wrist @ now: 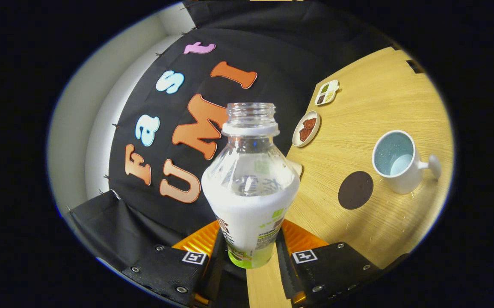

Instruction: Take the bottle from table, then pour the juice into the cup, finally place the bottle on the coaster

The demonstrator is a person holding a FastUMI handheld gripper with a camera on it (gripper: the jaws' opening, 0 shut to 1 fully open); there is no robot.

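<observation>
Light wooden table (383,98), black cloth booth wall (272,47) behind it, pale plain wall (80,115) beyond the cloth

Bottle (250,188): clear plastic, uncapped, white-labelled, held between the jaws. Cup (396,160): white mug, pale blue inside, upright on desk. Coaster (355,190): dark round disc, flat, just beside cup.
</observation>
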